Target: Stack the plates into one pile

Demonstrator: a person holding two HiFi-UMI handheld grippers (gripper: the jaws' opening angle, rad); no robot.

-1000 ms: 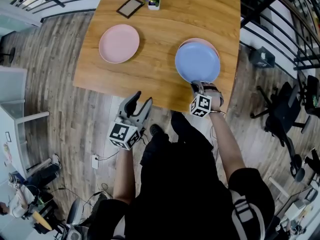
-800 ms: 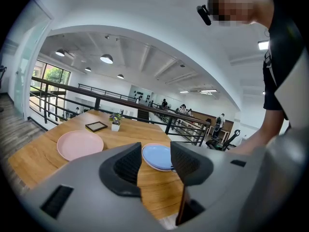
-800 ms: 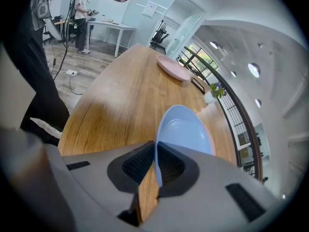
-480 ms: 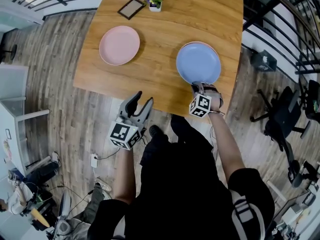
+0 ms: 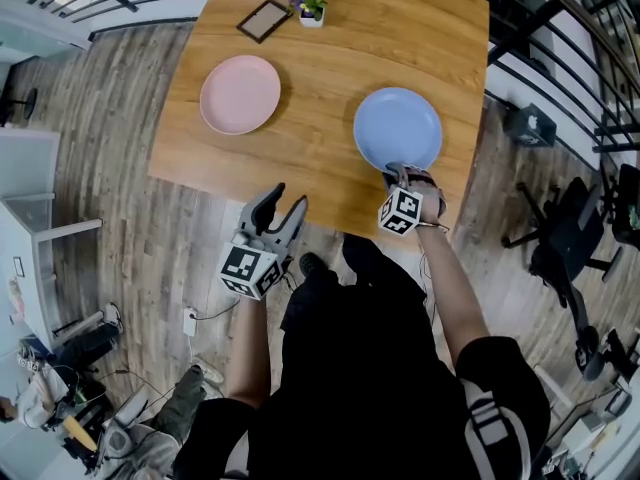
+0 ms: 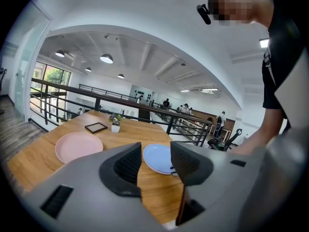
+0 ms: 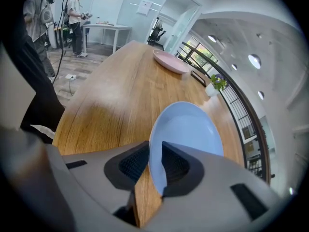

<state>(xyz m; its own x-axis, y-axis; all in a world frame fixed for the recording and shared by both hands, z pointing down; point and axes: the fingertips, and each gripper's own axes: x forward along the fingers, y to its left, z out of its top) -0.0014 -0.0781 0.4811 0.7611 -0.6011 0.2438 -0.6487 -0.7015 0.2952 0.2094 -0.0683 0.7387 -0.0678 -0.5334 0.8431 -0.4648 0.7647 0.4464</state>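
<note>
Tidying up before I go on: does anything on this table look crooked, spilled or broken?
Nothing stands out. The blue plate and pink plate lie flat and whole on the table; the potted plant stands upright, nothing spilled.

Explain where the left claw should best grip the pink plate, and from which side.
Probably the raised rim of the pink plate, at the edge nearest the person, coming in low. It lies flat on the table, so only the thin rim offers a hold, and the open left claw hangs off that near side.
</note>
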